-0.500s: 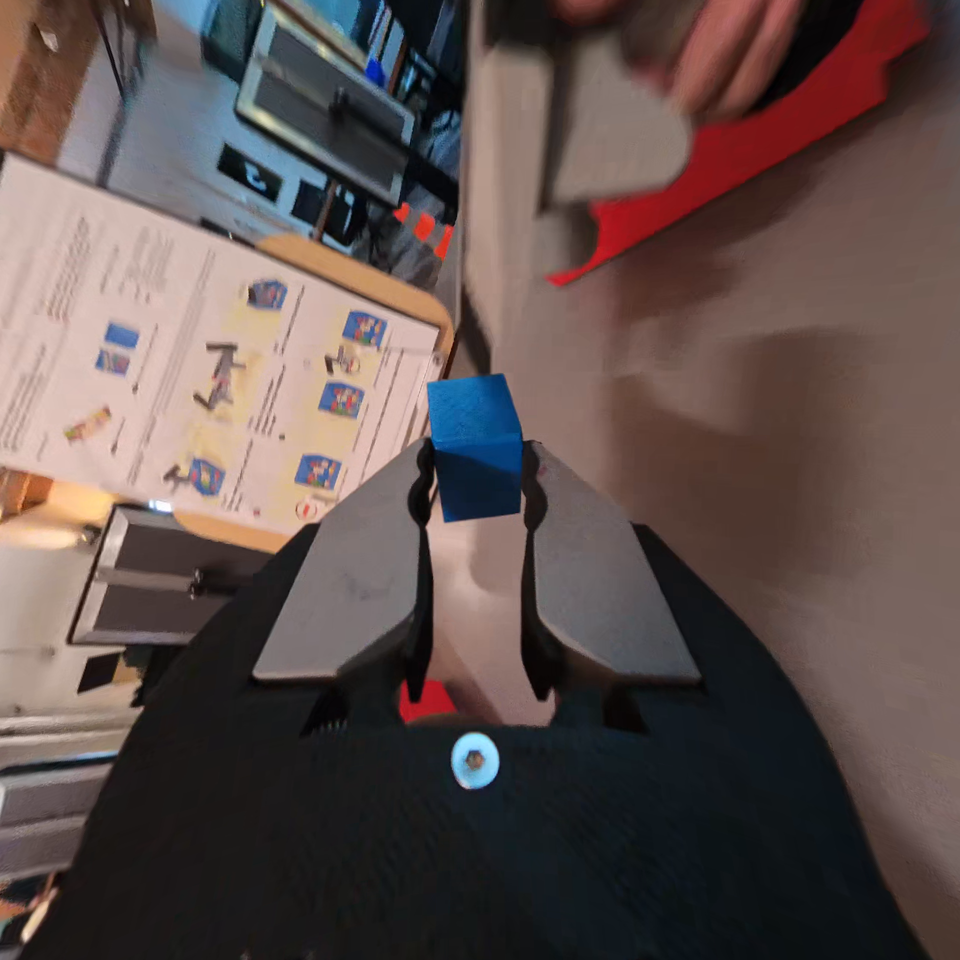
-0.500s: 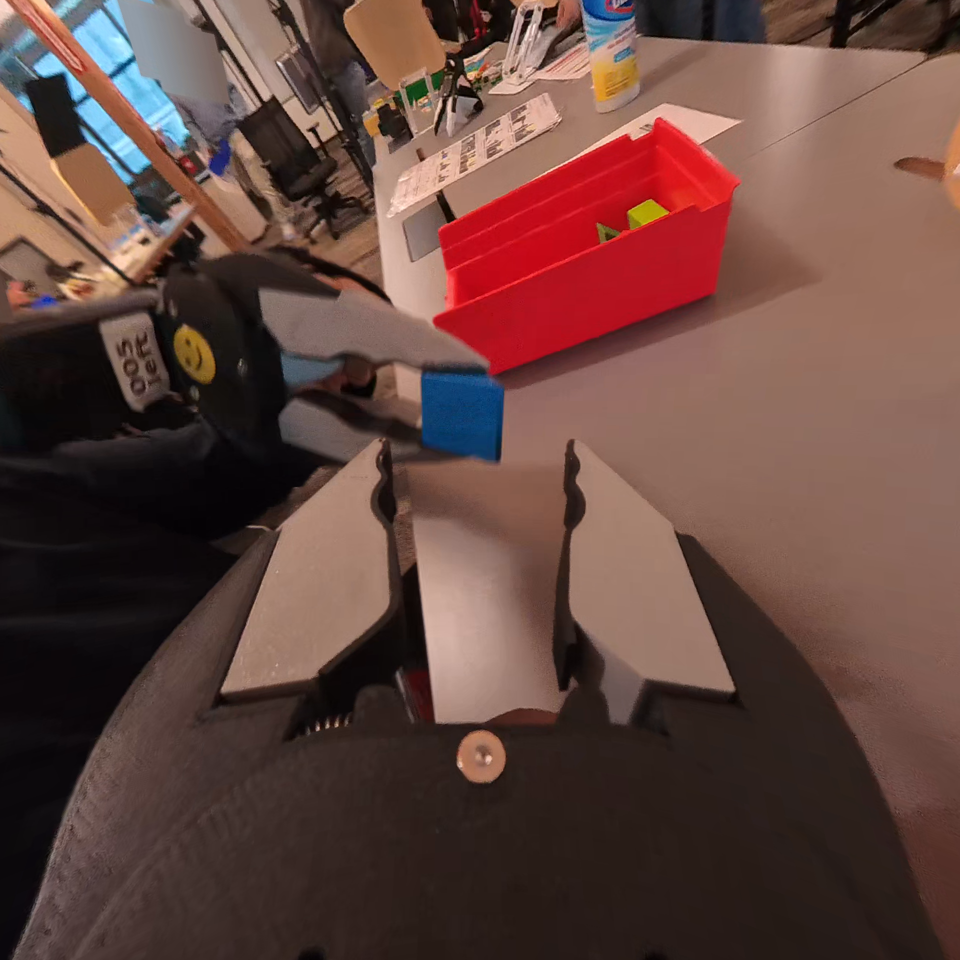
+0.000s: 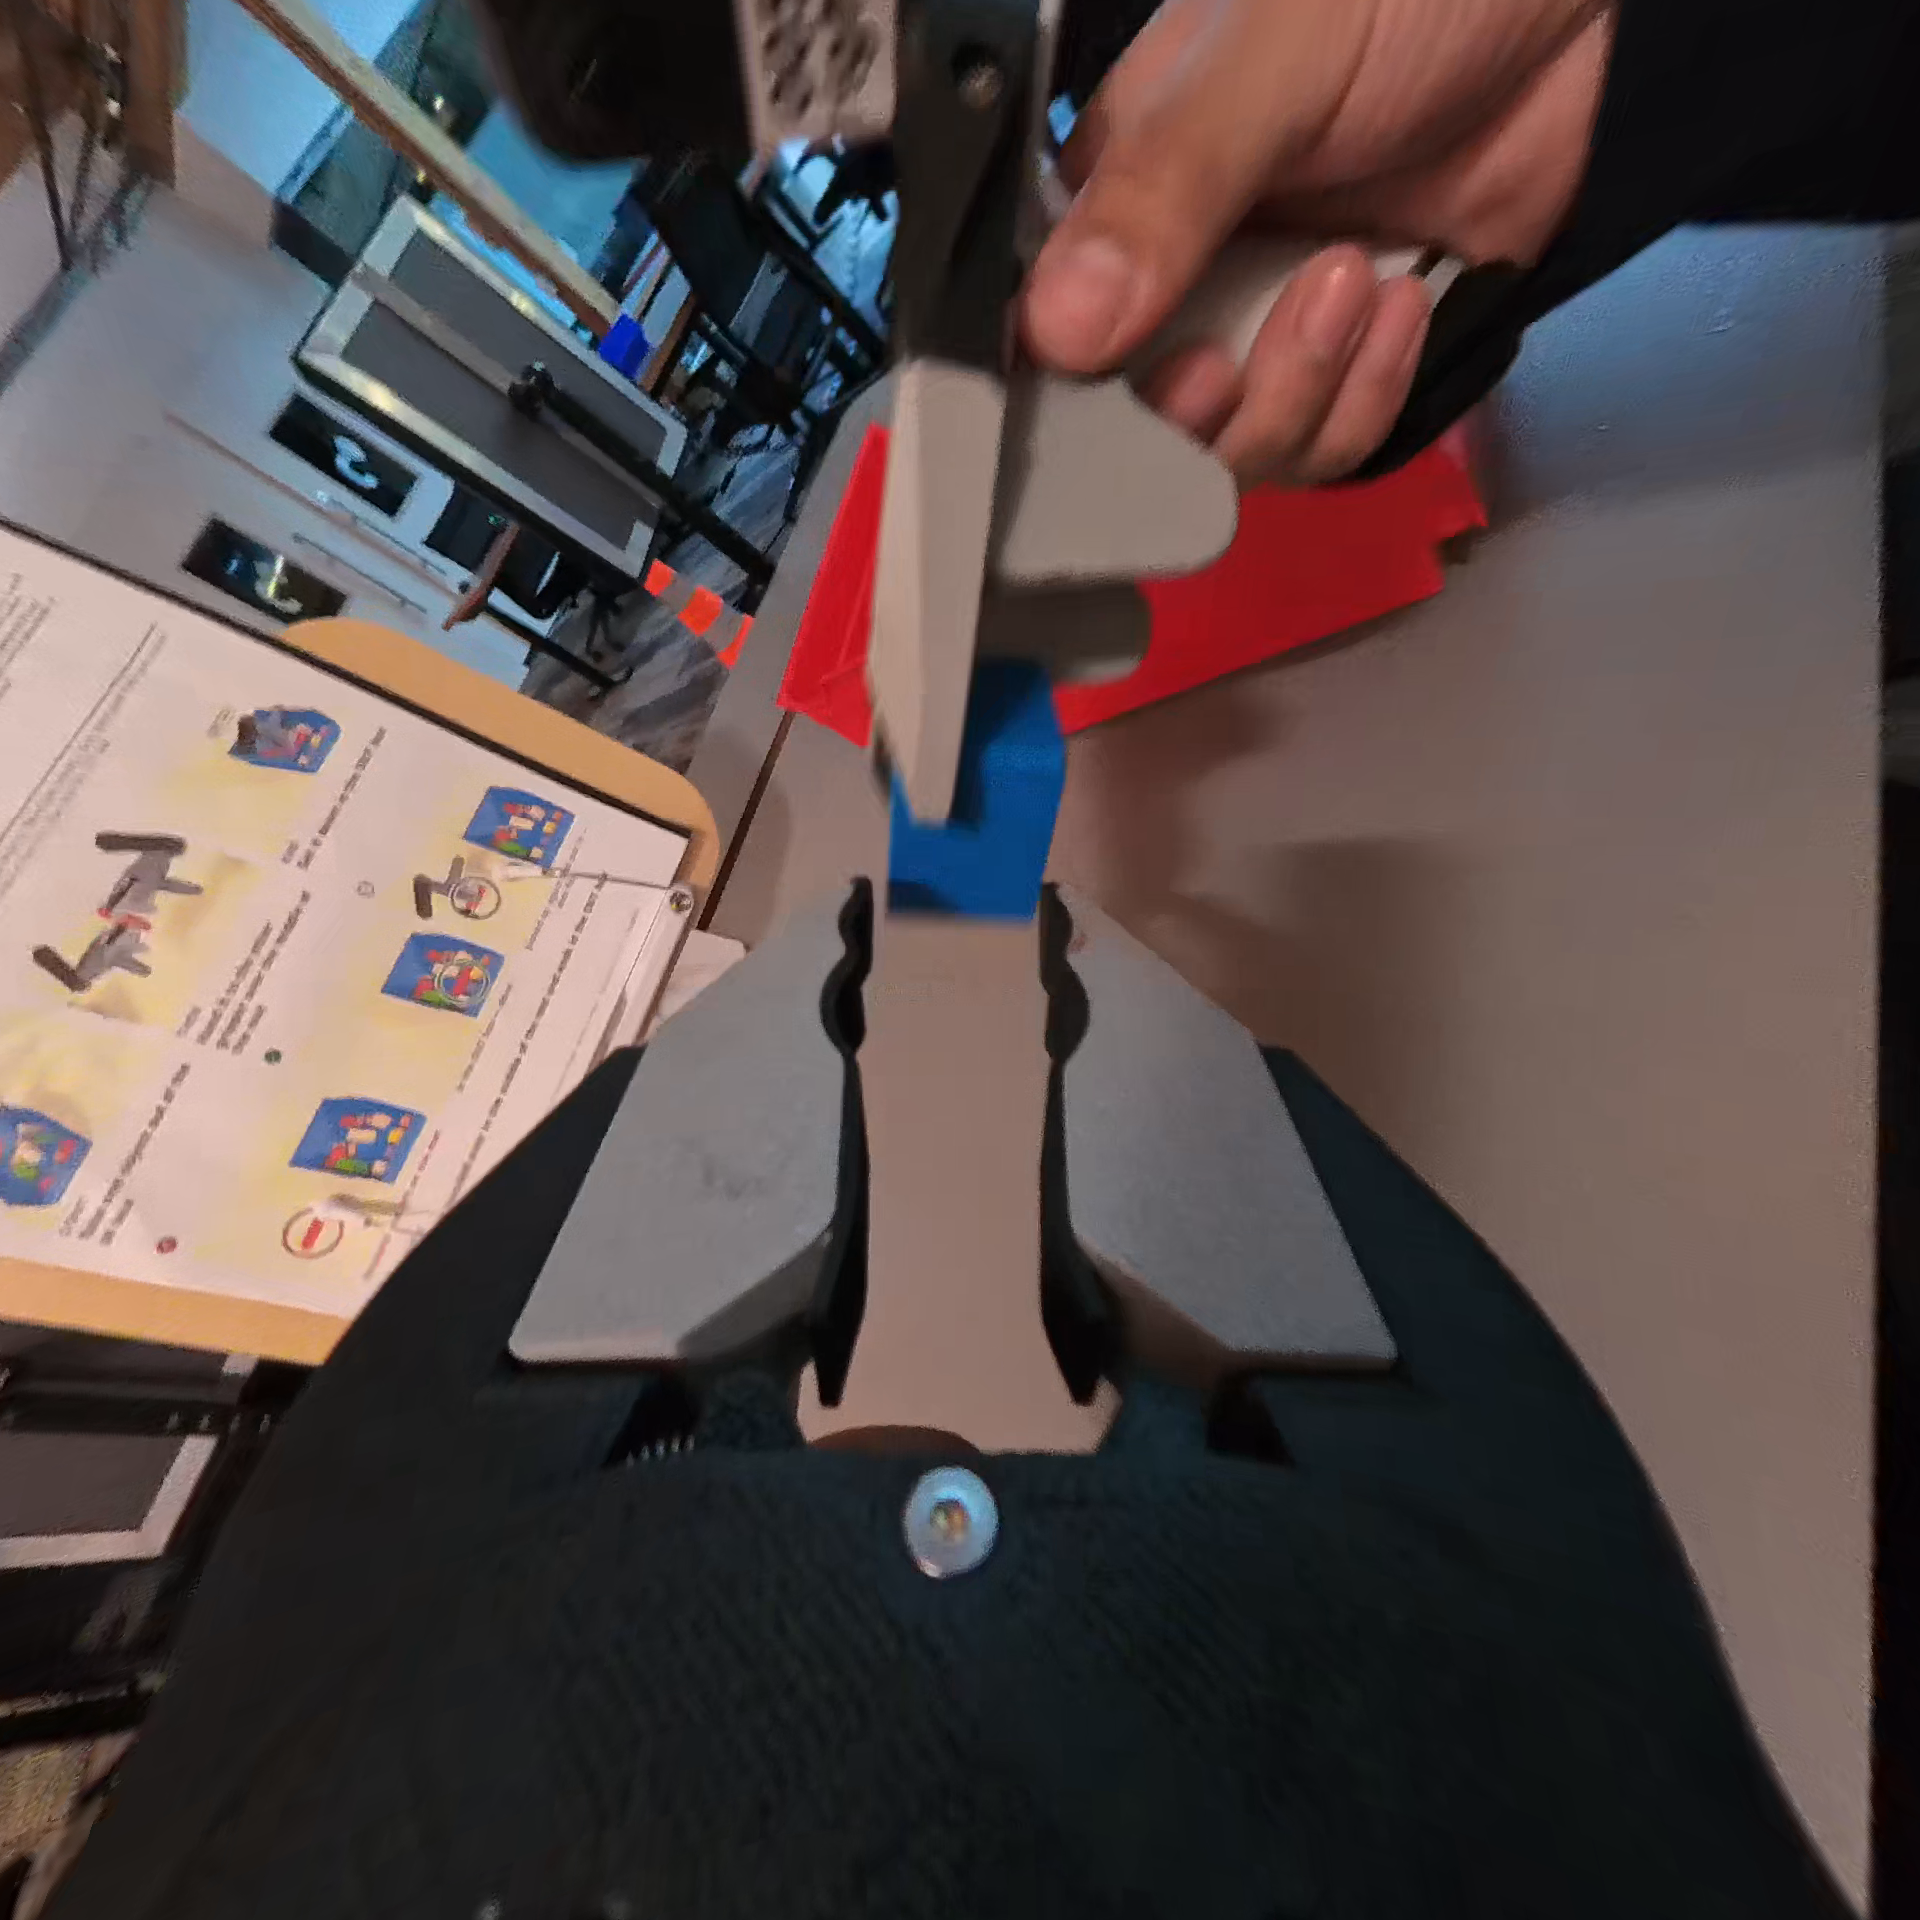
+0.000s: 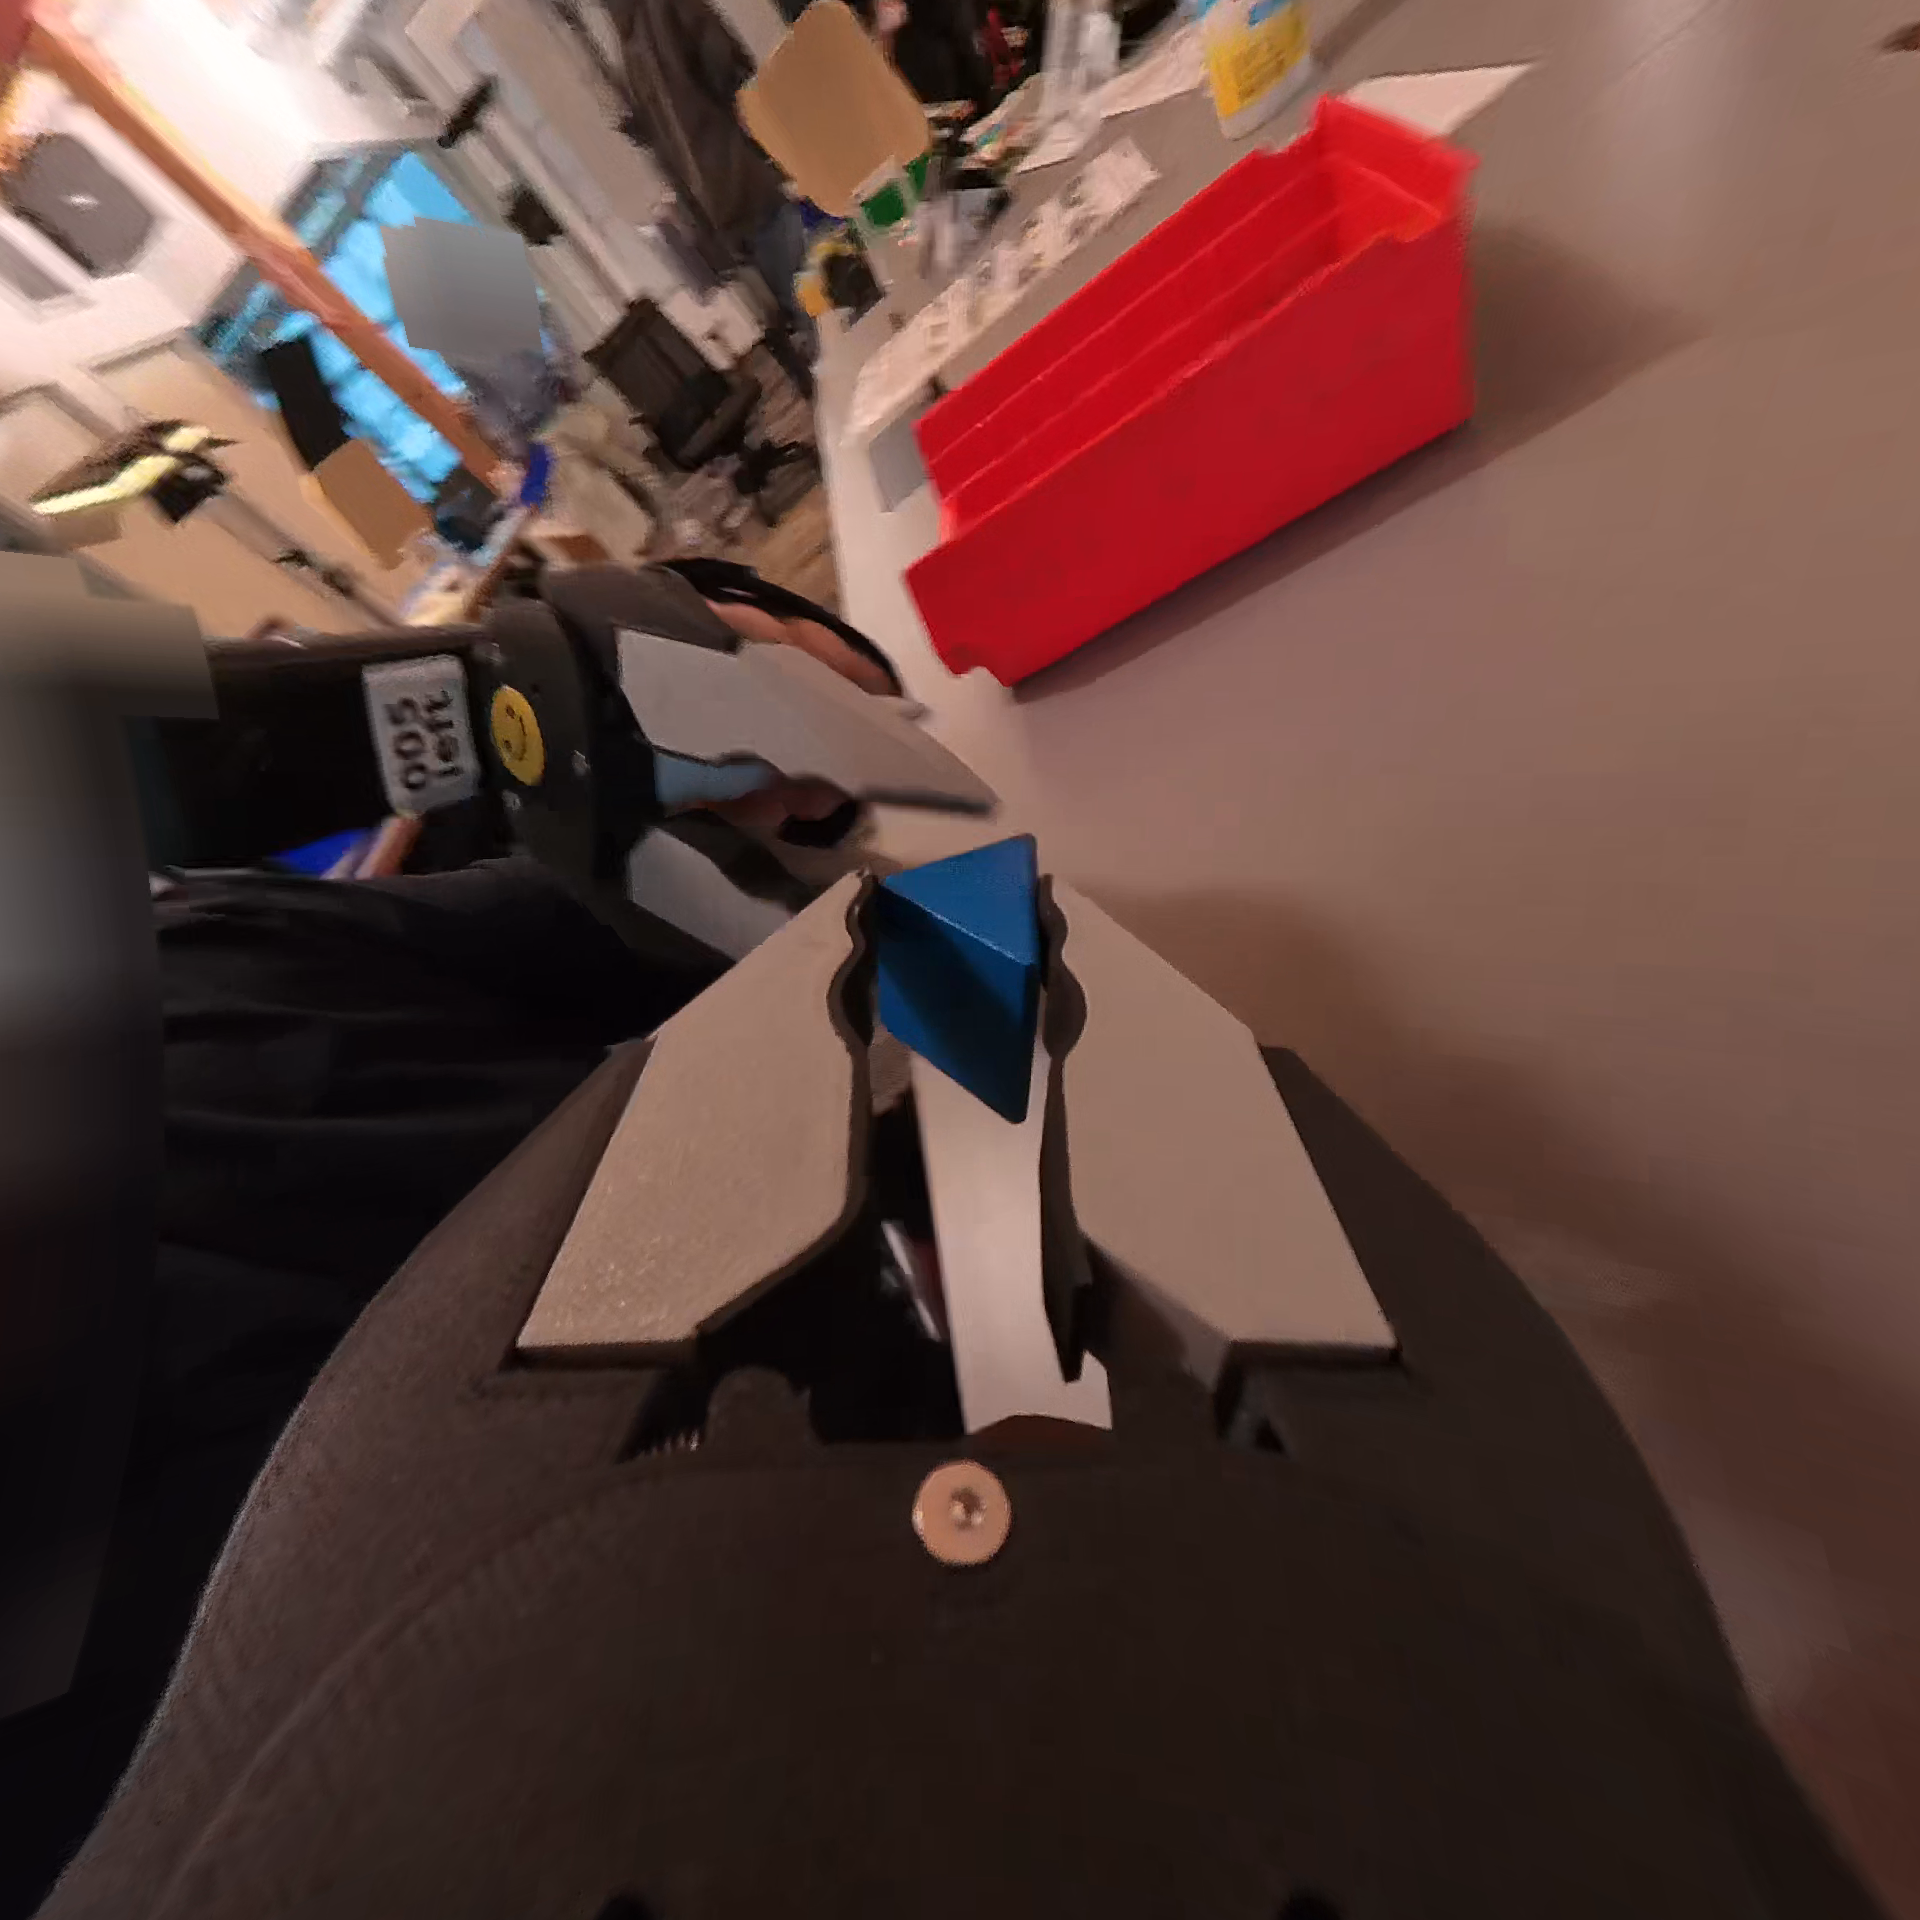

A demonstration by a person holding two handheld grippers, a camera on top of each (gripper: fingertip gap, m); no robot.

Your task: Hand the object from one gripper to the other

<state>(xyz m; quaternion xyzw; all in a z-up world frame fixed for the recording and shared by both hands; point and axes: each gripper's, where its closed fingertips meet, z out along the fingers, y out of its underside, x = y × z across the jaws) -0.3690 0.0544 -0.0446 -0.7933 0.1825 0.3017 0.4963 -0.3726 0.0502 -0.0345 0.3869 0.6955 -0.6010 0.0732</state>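
A blue cube [image 4: 961, 977] sits between my right gripper's [image 4: 956, 914] pads, which press on both of its sides above the grey table [image 4: 1507, 935]. In the left wrist view the same cube [image 3: 987, 831] hangs just beyond my left gripper [image 3: 951, 904], clamped by the right gripper's fingers [image 3: 925, 644] that come down from above. My left gripper's jaws stand apart with nothing between them, and the cube lies past their tips. In the right wrist view the left gripper [image 4: 894, 842] is at the left, its fingers spread and clear of the cube.
A red bin [image 4: 1195, 499] stands on the table behind the grippers, also in the left wrist view [image 3: 1299, 592]. A board with a printed sheet [image 3: 312, 935] lies to the left. A person's hand [image 3: 1299, 208] holds the right gripper. Cluttered desks and chairs are beyond the table edge. My left and right fingertips are right by each other.
The cube was clamped in my left gripper. My right gripper, open before, has closed on it, and the left gripper has let go and drawn back from it.
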